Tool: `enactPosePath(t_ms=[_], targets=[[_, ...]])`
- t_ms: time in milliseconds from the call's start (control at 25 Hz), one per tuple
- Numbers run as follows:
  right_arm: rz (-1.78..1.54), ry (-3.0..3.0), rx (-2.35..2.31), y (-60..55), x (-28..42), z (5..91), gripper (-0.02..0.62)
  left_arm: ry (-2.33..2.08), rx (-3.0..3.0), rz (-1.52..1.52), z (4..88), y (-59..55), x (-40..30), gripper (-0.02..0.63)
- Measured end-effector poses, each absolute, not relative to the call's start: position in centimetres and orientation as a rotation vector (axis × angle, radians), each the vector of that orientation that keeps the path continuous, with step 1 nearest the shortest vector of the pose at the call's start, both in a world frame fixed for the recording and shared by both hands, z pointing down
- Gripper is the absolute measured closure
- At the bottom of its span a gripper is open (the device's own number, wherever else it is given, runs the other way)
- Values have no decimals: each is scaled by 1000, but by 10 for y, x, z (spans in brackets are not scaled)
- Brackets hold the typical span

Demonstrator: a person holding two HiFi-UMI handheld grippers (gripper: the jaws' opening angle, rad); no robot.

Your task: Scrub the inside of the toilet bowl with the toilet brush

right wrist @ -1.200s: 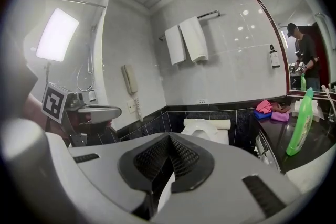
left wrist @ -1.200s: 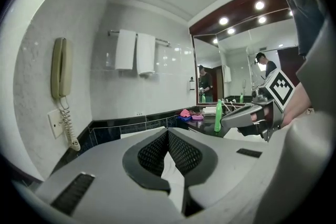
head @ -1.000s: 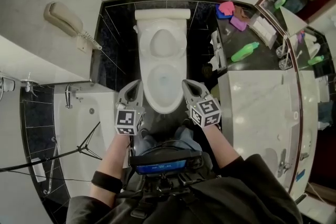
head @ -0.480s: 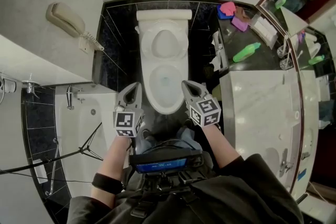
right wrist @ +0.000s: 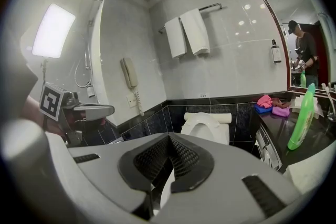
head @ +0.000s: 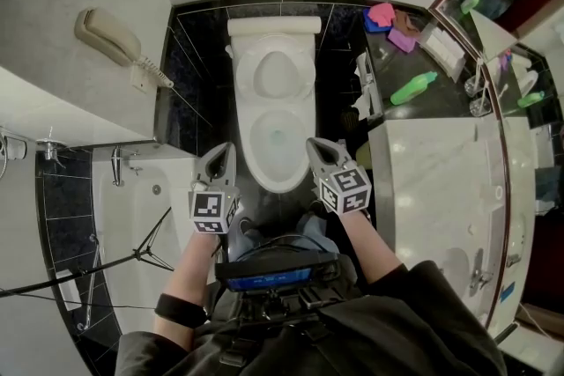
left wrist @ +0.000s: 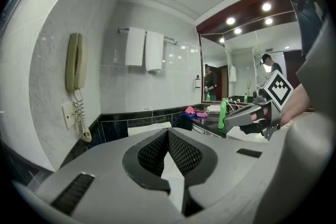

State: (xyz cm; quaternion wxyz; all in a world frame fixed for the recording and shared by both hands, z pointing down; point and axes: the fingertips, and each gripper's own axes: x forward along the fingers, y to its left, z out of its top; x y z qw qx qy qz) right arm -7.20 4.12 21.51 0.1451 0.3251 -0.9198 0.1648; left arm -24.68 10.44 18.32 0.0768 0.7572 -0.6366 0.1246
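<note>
Both pressed together, empty, left hand-held gripper [head: 226,150] and right hand-held gripper [head: 312,143] flank the toilet bowl [head: 275,181].

The left gripper [head: 222,152] and right gripper [head: 315,145] are grey moulded shells, each fitted with a white cube [head: 211,212] bearing black square markers and with black mesh-textured pads [left wrist: 181,153] on the jaws. The person wears a dark top [head: 414,313], a black wristband [head: 179,310] and blue jeans [head: 310,228]. A black chest unit [head: 273,277] shows a blue screen.
</note>
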Motion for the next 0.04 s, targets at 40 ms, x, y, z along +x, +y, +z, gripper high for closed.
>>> enactPosePath(t_ms=[40], targets=[[475, -2648, 939, 41, -71, 216, 595, -1906, 2265, 373, 183, 105, -247, 604]])
